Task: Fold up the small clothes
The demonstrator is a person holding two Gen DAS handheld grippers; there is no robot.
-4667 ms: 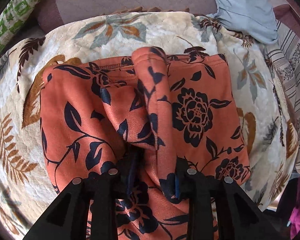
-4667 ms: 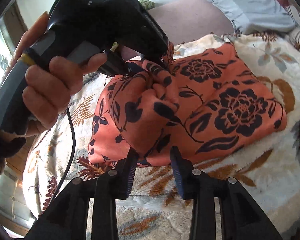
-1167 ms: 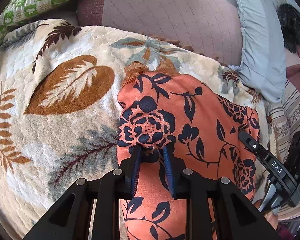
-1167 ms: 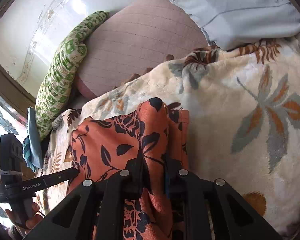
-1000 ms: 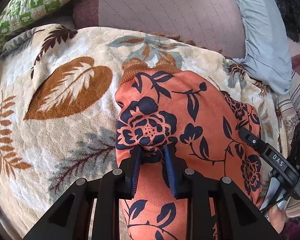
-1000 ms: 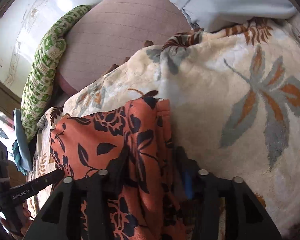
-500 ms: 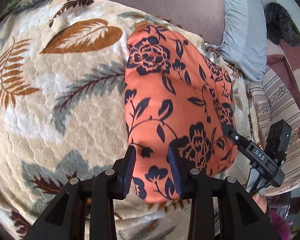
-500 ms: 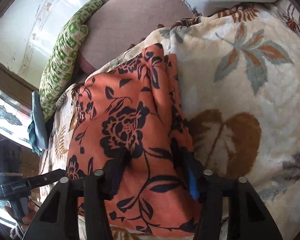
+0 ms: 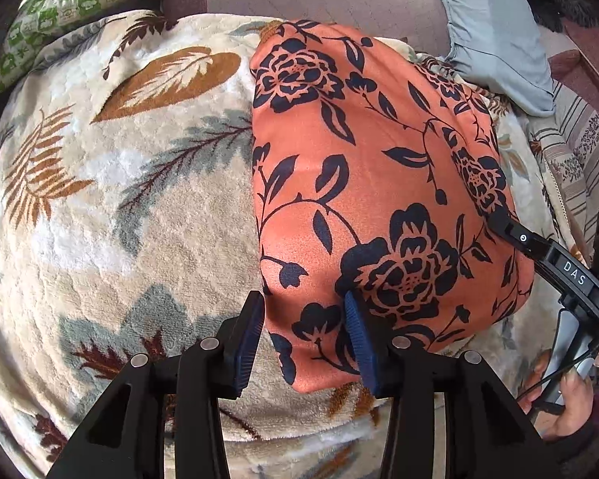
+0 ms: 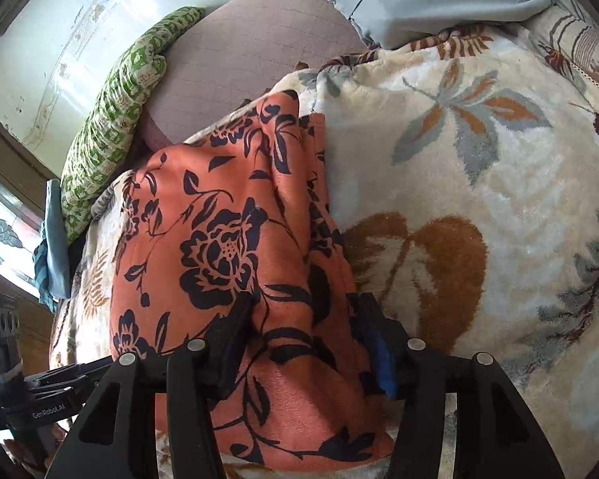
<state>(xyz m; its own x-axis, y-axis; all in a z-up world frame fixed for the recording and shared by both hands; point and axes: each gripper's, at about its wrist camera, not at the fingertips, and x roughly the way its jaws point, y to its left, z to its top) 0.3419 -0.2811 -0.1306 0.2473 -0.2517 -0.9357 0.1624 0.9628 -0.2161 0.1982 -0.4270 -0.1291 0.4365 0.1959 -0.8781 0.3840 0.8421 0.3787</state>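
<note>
Garment now lies flat on the blanket as a folded orange floral rectangle; a second ago it was bunched up and pinched in both tools. The fold has been laid down and pulled toward the near edge, so more blanket shows to the left in the left wrist view than before.

Left tool: jaws opening, standing apart over the near-left corner of the garment. One pad sits beside the cloth edge on the blanket side, the other rests on top of the fabric; cloth between them but no clamp. Earlier it was shut tight on a fabric ridge.

Right tool: jaws opening too, apart, straddling the near-right edge where the layered hems stack. Fabric lies between the pads, not squeezed as far as I can tell.

Right edge in the right wrist view shows several layers slightly offset, not perfectly aligned. Top face is smooth with no big wrinkles.

Judgement: this fold is done and is being released. The piece looks close to finished; maybe one more fold or a smoothing pass. Risk: a pad snagging a layer as it lifts off and dragging the stack open.

Pillows at the far side, untouched.
</note>
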